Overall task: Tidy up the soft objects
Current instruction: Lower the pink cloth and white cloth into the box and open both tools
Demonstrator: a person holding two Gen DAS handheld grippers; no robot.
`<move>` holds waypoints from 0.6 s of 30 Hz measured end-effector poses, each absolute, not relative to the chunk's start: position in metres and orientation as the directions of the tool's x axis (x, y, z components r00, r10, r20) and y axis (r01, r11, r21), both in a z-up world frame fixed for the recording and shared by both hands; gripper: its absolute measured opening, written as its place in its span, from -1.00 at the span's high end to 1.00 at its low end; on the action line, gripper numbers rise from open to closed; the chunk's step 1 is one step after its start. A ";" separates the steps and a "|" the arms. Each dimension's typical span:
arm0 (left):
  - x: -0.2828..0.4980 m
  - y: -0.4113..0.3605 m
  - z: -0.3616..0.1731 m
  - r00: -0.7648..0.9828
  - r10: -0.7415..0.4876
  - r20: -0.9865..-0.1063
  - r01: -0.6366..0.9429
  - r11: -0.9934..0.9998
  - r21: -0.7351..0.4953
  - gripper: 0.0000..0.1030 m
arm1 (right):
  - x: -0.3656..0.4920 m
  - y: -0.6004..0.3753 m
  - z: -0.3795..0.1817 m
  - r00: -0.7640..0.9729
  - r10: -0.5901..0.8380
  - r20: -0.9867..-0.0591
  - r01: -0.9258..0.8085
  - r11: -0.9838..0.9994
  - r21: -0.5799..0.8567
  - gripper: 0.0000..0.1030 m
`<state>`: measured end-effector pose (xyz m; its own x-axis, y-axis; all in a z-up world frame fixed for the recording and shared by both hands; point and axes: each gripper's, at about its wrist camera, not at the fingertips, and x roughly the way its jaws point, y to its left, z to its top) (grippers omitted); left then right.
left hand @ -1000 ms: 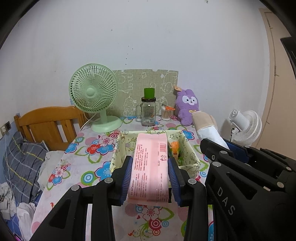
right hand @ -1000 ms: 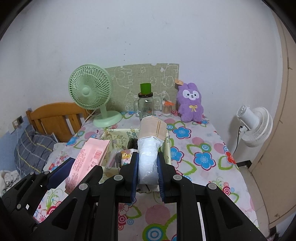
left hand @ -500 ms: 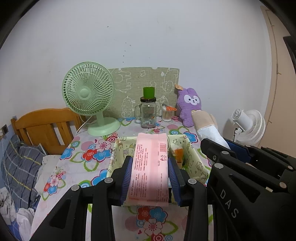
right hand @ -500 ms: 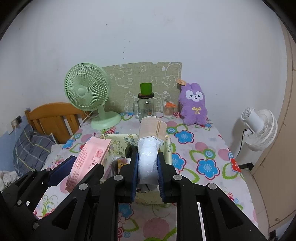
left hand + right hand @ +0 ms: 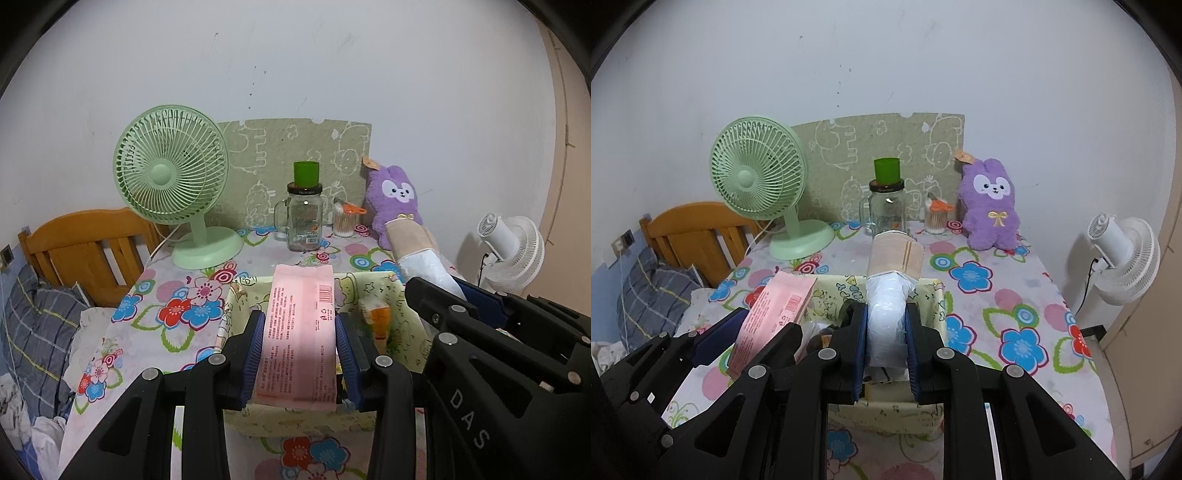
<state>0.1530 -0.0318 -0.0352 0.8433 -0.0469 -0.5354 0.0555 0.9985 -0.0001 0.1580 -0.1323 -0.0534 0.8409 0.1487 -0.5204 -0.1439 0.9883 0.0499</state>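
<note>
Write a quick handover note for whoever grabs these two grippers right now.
Left gripper: shut on the pink tissue pack, held above the fabric basket.
Right gripper: shut on the white and beige roll, also over the basket.
Done: both items picked up; some small items already lie in the basket.
Left: lower both in and release. The purple plush bunny sits at the back of the table.

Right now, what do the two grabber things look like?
Both are chunky black plastic. The left gripper and the right gripper each have two angular fingers dotted with round silver screws and lined with ribbed blue pads. White letters reading DAS mark the right one's side. No cables or sleeves show.
</note>
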 end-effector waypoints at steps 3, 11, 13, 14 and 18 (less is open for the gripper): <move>0.164 -0.030 -0.039 0.838 -0.034 -0.545 0.046 0.999 0.008 0.23 | 0.167 -0.131 -0.057 0.838 0.158 -0.522 -0.152 0.987 0.055 0.58; 0.190 -0.022 -0.053 0.824 -0.001 -0.567 0.012 1.000 0.017 0.22 | 0.193 -0.125 -0.069 0.818 0.172 -0.549 -0.167 0.984 0.060 0.58; 0.195 -0.021 -0.056 0.824 0.016 -0.566 0.000 1.000 0.029 0.22 | 0.198 -0.124 -0.072 0.818 0.167 -0.550 -0.162 0.985 0.058 0.58; 0.198 -0.020 -0.058 0.821 0.019 -0.570 -0.004 1.000 0.028 0.22 | 0.201 -0.123 -0.074 0.817 0.164 -0.553 -0.162 0.985 0.053 0.58; 0.207 -0.016 -0.067 0.807 0.015 -0.591 -0.007 1.000 0.016 0.08 | 0.210 -0.120 -0.080 0.805 0.166 -0.569 -0.164 0.985 0.055 0.58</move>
